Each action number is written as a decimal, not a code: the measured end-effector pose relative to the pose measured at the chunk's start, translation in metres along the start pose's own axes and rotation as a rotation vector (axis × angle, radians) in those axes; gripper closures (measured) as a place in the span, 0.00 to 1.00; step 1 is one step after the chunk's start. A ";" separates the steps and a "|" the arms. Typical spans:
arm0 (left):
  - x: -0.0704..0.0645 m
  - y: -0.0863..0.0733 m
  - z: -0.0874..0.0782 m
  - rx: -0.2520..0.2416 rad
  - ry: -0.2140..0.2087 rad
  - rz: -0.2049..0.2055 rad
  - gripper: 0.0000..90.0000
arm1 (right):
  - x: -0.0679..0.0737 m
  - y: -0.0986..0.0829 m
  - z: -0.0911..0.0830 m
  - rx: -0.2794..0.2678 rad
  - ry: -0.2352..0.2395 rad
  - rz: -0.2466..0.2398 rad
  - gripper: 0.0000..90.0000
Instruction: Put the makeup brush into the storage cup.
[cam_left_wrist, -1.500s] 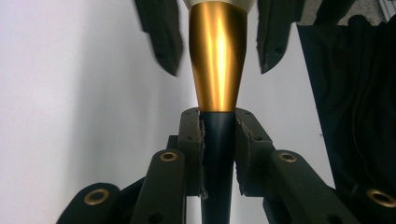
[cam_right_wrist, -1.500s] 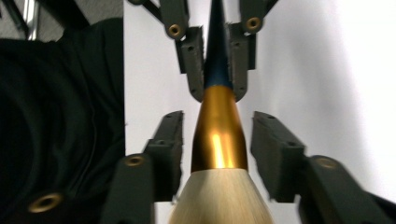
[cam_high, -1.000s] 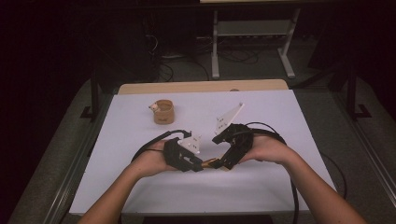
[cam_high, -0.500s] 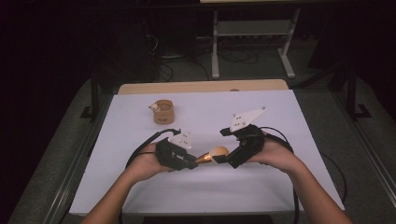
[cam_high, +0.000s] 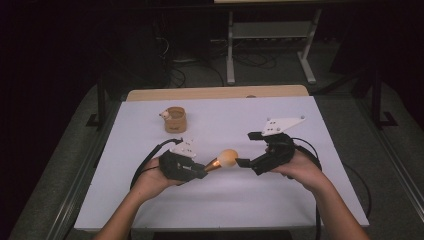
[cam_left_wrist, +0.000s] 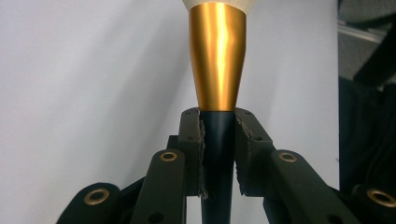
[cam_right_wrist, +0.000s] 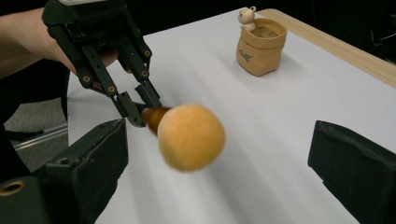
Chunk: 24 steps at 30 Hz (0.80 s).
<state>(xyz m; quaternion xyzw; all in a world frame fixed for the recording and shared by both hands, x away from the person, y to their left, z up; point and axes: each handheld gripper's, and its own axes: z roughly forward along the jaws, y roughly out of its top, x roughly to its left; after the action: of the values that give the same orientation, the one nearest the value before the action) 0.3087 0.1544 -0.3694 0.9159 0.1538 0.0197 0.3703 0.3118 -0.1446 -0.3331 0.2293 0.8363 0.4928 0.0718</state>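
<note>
While the hands were close together over the white surface (cam_high: 300, 200) 1 second ago, they now sit apart, and the makeup brush (cam_high: 222, 161) rests with the left gripper (cam_high: 200, 171) alone, its jaws clamped on the dark handle (cam_left_wrist: 217, 154) just below the gold ferrule. The right gripper (cam_high: 243, 162), jaws wide and holding nothing, faces the round bristle head (cam_right_wrist: 190, 137) without touching it, so the handover looks finished. The small tan holder (cam_high: 175, 119) stands well apart, further back. The handle's lower end is cut off, and the bristle head is blurred.
</note>
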 end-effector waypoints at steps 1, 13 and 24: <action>0.001 -0.001 -0.002 -0.013 0.018 -0.015 0.83 | -0.001 -0.002 -0.003 -0.007 -0.005 0.017 0.05; -0.002 -0.003 -0.008 -0.122 0.073 -0.097 0.83 | -0.004 -0.012 -0.005 -0.037 -0.047 0.098 0.07; -0.005 -0.006 -0.005 -0.171 0.130 -0.133 0.83 | -0.006 -0.021 -0.003 -0.040 -0.040 0.156 0.03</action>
<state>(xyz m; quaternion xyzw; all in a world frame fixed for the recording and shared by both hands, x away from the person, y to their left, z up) 0.3020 0.1604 -0.3692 0.8655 0.2355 0.0675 0.4369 0.3094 -0.1586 -0.3499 0.3018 0.8044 0.5089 0.0543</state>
